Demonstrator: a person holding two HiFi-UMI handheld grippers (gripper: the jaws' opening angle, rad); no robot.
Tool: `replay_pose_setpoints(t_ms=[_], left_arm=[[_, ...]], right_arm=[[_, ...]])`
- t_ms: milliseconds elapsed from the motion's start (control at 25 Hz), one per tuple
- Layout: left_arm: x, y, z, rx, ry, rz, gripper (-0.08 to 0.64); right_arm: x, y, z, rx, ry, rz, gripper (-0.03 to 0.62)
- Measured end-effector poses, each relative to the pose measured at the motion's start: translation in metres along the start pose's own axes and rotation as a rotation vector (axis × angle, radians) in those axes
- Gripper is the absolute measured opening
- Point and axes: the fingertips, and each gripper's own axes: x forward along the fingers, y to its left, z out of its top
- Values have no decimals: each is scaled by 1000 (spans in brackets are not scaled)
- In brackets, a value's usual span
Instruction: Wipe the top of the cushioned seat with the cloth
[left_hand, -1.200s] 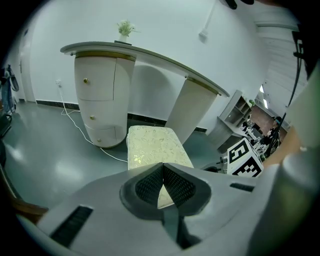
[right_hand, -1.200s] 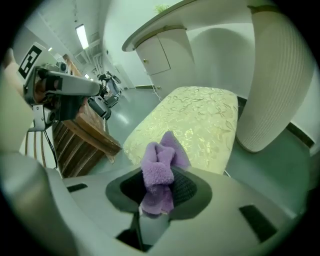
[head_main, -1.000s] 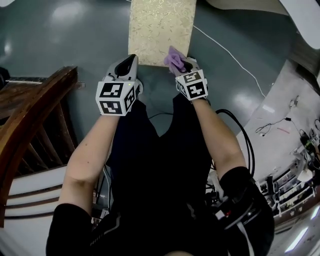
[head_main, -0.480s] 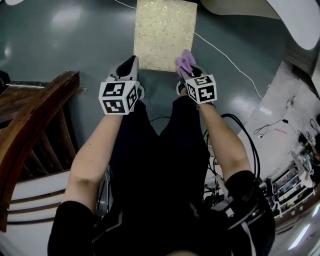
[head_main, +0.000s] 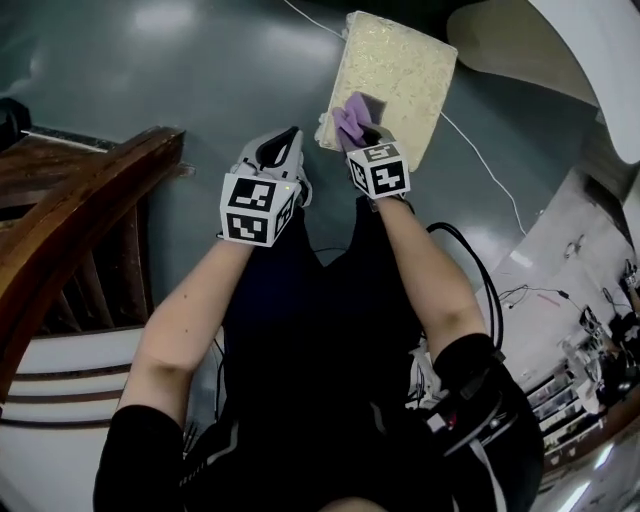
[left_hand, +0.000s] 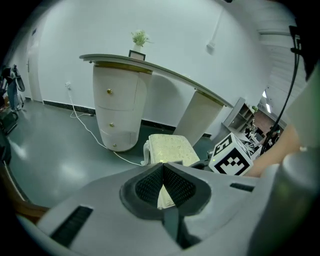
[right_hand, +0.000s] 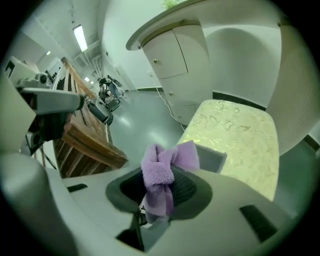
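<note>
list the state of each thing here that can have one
left gripper, shut, nothing between the jaws
right gripper, shut on the purple cloth
purple cloth, bunched up, clamped in the right gripper
cushioned seat, upright on the floor
white cabinet, drawers shut

cloth (head_main: 349, 117) in right claw (head_main: 360, 131) at near edge of cushioned seat (head_main: 402, 62).

Bunched purple cloth (head_main: 350, 118) over the near corner of the pale-gold cushioned seat (head_main: 400, 65).
</note>
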Motion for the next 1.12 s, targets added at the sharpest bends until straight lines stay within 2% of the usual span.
replay_pose_setpoints(t_ms=[80,200,360,440,560,840,1120], left_arm=[[-3,9,-11,-22,18,29,3],[-8,10,-29,-74,32,60,3],[-1,1,-39,-100,44,71,3],[5,-6,-40,-115,51,73,3],[15,-24,-36,-99,60,50,3],[43,-56,-17,-25,80,24,3],[52,-75,-11,-3,118,14,3]], right_arm=[[21,6,7,19,-9,12,112],[41,9,6,-40,22,16,112],[42,-2,4,-89,64,21,110],[36,-11,-1,-68,73,30,112],[22,-31,-12,-21,72,16,112],[-5,-78,-37,20,73,0,112],[-34,-118,-62,63,93,-20,112]])
